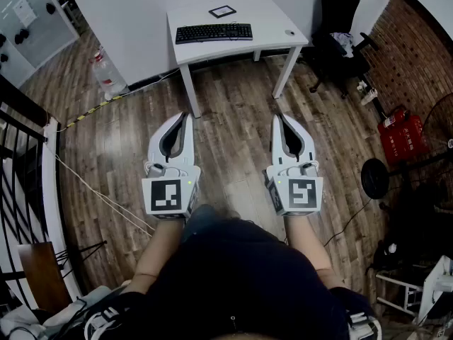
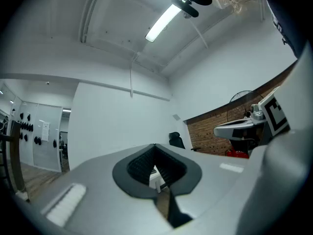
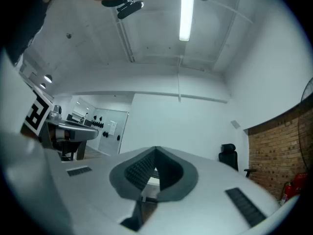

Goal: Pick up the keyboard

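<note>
Keyboard [image 1: 214, 32] at 12 o'clock on white desk [image 1: 276, 30], well apart from left gripper [image 1: 185, 115] and right gripper [image 1: 277, 117], both fully closed on nothing: can get pushed toward desk edge if reached without opening jaws first.

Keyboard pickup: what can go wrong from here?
Left gripper and right gripper are shut; reaching the keyboard like that would likely shove it along the table. The keyboard lies flat, so jaws may slip off its edge. A cord crosses the floor left of the person: possible trip.
</note>
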Demonstrator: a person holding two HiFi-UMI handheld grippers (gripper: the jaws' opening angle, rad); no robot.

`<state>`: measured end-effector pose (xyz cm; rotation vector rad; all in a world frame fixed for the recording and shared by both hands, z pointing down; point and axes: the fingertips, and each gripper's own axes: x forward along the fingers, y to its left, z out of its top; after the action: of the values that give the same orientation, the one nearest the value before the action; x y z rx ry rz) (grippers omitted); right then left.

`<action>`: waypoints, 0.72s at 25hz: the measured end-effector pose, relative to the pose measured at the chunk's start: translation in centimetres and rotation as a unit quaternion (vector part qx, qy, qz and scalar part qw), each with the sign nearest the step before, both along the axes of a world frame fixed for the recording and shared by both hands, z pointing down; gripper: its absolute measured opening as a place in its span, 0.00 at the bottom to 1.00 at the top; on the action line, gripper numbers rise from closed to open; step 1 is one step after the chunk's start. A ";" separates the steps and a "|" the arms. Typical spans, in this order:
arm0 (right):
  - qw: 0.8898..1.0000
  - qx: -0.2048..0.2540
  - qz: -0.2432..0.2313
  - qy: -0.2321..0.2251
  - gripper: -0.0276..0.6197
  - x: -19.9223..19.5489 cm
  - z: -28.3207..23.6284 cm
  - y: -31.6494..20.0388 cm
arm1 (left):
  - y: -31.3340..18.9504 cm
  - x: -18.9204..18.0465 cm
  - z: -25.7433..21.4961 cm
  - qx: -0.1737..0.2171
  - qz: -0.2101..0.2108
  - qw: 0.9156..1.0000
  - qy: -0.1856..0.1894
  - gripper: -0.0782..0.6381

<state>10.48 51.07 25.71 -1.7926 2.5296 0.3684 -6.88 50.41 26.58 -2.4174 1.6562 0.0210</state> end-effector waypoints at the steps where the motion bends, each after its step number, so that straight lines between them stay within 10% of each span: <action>1: 1.000 -0.008 0.003 -0.001 0.06 0.0 0.4 0.5 | 0.4 -0.2 0.1 -0.001 0.000 1.000 0.002 0.12; 18: 0.999 -0.019 -0.004 -0.034 0.06 -1.9 1.4 -0.4 | 0.3 -3.5 1.0 -0.017 -0.012 1.000 0.009 0.12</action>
<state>8.58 50.64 27.11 -1.7753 2.5122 0.2563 -10.42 50.72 27.54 -2.4270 1.7071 0.0108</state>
